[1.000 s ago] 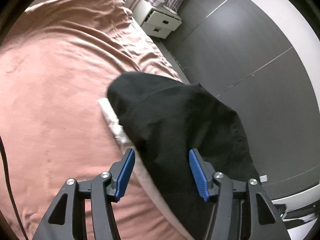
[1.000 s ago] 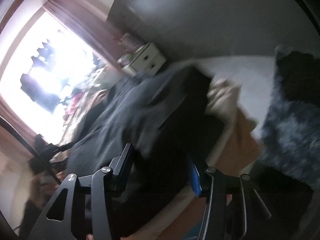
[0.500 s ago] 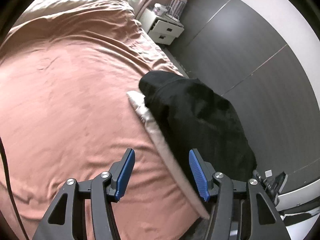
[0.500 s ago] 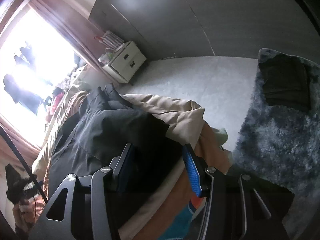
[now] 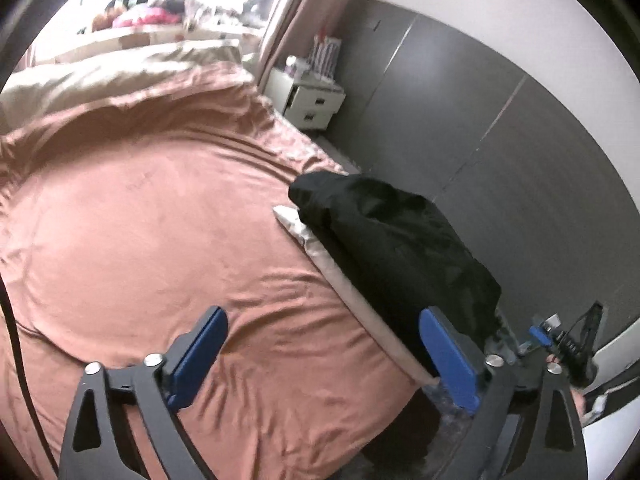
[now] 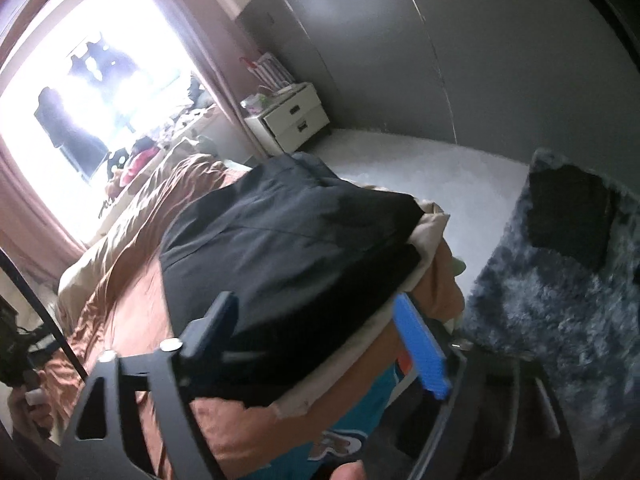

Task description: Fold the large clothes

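Black garment [image 5: 392, 236] folded at bed [image 5: 140, 216] edge, 2 o'clock; left gripper [image 5: 324, 356] wide apart, empty; right gripper [image 6: 320, 340] wide apart, straddling garment, not clamped.

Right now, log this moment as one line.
left gripper: open, over bedspread, holding nothing | right gripper: open, by black garment | garment: lying at bed edge on beige cloth
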{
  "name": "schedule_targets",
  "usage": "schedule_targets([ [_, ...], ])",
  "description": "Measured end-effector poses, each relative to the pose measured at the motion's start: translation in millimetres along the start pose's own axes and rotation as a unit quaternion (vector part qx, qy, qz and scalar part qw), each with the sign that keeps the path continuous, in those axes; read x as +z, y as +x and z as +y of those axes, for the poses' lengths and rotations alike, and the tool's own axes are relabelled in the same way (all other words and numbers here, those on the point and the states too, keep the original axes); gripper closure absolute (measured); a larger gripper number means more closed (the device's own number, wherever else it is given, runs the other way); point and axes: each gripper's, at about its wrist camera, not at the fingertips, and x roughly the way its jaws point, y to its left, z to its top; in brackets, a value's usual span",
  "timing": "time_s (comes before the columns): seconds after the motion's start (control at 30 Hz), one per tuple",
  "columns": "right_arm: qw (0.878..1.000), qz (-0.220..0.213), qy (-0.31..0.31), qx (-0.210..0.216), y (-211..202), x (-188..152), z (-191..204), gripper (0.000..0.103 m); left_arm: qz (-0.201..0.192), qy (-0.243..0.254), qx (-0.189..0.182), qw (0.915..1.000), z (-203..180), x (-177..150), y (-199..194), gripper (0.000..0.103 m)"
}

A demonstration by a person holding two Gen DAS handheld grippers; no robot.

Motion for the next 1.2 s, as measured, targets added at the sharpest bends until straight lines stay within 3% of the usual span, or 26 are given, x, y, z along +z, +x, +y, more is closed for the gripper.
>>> schedule_targets([
  [0.07,1.000,-0.015,-0.014,-0.016,-15.4,-8.7,13.3,0.012,-0.019,0.015,0.008,0.9997,-4.1,-7.5,-20.4,0.000],
  [0.13,1.000,-0.023,-0.016,-0.006,-26.5,-18.4,22.9,0.000,-0.033,0.021,0.007,0.9992,-5.1,-15.4,-39.9,0.000],
  [0.37,0.999,-0.028,-0.037,0.015,-54.0,-57.0,48.2,0.000,-0.071,0.048,0.033,0.9958,-10.6,-53.4,-96.2,0.000],
  [0.67,0.995,-0.031,-0.083,0.054,-89.7,-104.2,78.7,0.000,-0.144,0.082,0.083,0.9827,-23.7,-115.0,-163.8,0.000],
  [1.2,0.982,-0.029,-0.159,0.099,-111.0,-175.5,113.6,0.000,-0.173,0.081,0.171,0.9666,-19.4,-248.1,-217.6,0.000],
])
